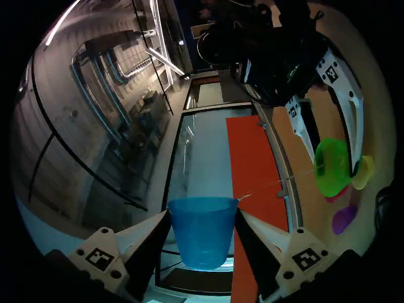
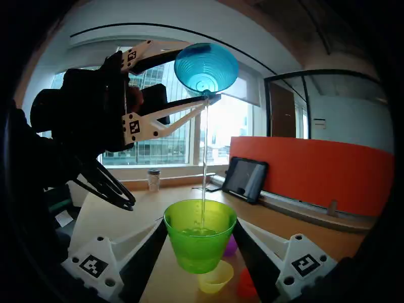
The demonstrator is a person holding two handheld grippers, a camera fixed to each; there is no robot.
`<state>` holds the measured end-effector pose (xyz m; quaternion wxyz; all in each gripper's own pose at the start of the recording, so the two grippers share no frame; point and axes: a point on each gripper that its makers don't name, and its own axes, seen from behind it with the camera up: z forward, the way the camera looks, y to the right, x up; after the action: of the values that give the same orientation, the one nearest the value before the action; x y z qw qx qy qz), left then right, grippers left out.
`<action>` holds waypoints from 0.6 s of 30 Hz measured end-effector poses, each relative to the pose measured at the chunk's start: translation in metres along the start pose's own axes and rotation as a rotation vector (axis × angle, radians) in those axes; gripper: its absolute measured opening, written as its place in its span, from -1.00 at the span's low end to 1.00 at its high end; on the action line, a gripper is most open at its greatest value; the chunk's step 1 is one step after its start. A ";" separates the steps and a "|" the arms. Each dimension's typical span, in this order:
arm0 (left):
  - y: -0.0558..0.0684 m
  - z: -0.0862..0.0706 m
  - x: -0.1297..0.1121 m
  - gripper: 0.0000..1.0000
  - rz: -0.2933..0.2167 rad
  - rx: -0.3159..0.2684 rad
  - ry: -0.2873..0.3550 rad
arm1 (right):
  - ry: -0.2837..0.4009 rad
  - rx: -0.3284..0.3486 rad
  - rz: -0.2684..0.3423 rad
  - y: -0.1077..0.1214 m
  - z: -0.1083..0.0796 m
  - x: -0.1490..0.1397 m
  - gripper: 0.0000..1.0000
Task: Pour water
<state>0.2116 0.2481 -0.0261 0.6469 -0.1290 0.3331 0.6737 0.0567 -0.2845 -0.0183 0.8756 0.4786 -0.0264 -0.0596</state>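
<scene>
My left gripper [image 1: 202, 237] is shut on a blue plastic cup [image 1: 203, 231], which is tipped over. A thin stream of water [image 2: 204, 161] falls from the blue cup [image 2: 206, 67] into a green cup [image 2: 200, 234]. The right gripper [image 2: 200, 242] is shut on that green cup and holds it upright below the blue one, with water pooled inside. In the left gripper view the green cup [image 1: 332, 166] sits between the right gripper's white fingers [image 1: 353, 108]. The right gripper view has the left gripper [image 2: 151, 86] high up, held by a dark-gloved hand [image 2: 86, 111].
A wooden desk [image 2: 151, 202] lies below, with yellow [image 2: 216, 278], purple [image 2: 231, 246] and red [image 2: 246, 285] cups under the green one. A tablet [image 2: 246, 178] leans near an orange partition [image 2: 313, 169]. A small jar [image 2: 153, 179] stands by the window.
</scene>
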 end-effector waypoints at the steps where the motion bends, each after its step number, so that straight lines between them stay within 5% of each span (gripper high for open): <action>1: 0.000 0.000 0.001 0.72 0.005 0.000 0.002 | 0.000 0.000 0.000 0.000 0.000 0.000 0.81; 18: 0.002 -0.006 0.003 0.72 0.022 0.001 0.009 | 0.005 -0.002 -0.006 -0.001 0.000 0.005 0.81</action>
<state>0.2079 0.2469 -0.0325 0.6381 -0.1283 0.3377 0.6800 0.0620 -0.2859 -0.0188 0.8759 0.4781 -0.0225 -0.0610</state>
